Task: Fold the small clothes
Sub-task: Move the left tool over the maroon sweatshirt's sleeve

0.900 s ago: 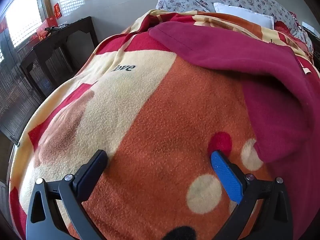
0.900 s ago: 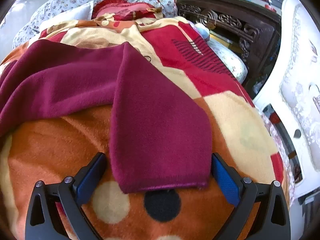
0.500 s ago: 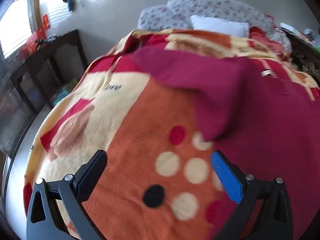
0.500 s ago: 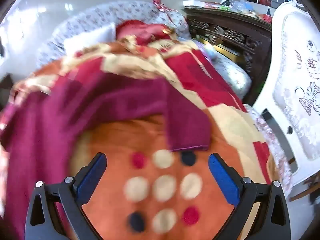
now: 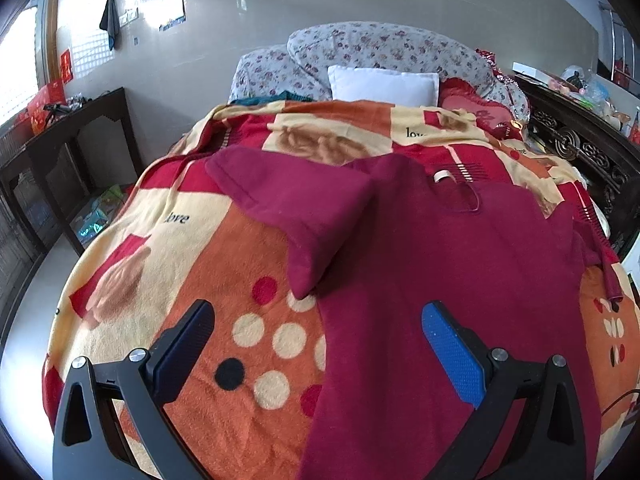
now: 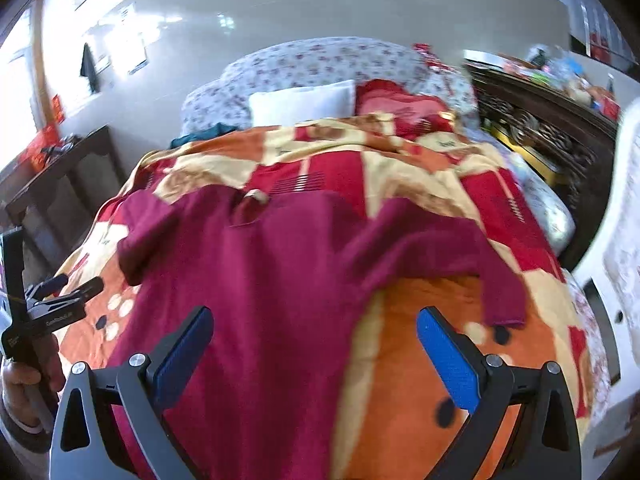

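A maroon fleece top (image 5: 432, 248) lies spread on the patterned bed blanket (image 5: 208, 272), collar at the far end, hem toward me. Its left sleeve (image 5: 304, 216) is folded back on itself beside the body. The right sleeve (image 6: 460, 248) angles down to a cuff on the blanket. My left gripper (image 5: 316, 332) hovers open above the top's left edge, nothing between its fingers. My right gripper (image 6: 312, 340) hovers open over the top's lower right side, also holding nothing. The left gripper (image 6: 70, 284) shows at the left edge of the right wrist view, held by a hand.
Floral bedding (image 5: 384, 48), a white pillow (image 5: 380, 84) and a red cushion (image 5: 476, 108) sit at the head of the bed. A dark wooden table (image 5: 64, 148) stands left of the bed; a carved dark cabinet (image 6: 540, 128) and a white chair (image 6: 624, 240) stand right.
Both grippers have pulled back and risen from close over the sleeves, so the whole top and bed now show. Both stayed open. The sleeves lie where they were.
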{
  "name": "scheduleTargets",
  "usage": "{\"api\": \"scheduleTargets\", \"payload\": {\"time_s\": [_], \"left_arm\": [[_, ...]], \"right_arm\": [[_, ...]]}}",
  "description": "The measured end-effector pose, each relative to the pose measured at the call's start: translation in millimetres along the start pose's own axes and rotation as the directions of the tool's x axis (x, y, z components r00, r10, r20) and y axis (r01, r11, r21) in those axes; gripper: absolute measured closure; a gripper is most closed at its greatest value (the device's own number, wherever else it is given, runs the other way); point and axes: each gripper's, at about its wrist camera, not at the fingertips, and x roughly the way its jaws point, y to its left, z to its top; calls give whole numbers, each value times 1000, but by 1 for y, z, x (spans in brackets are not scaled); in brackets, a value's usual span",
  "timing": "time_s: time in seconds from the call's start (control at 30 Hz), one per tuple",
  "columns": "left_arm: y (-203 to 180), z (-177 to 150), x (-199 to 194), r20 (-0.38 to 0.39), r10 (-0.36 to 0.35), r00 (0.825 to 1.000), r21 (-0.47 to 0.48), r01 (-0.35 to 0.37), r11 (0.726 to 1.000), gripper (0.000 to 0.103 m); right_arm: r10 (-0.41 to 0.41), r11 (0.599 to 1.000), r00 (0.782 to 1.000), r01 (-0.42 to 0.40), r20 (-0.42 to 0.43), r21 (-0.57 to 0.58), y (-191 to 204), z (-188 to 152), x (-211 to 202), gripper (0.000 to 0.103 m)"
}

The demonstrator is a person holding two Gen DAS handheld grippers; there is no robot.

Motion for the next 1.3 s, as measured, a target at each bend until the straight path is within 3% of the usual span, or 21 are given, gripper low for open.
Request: {"api": "scheduleTargets", "payload": {"time_s": [0.37,1.3], "left_arm": [[-4,1,10,-10,-4,1000,8,4,1000,0],[17,20,56,-46,29,999,-29,-31,999,0]], "right_arm": [[37,998,999,-37,-3,-53,69,18,52,0],[54,998,996,-54,-70,-8,83,25,131,0]]}}
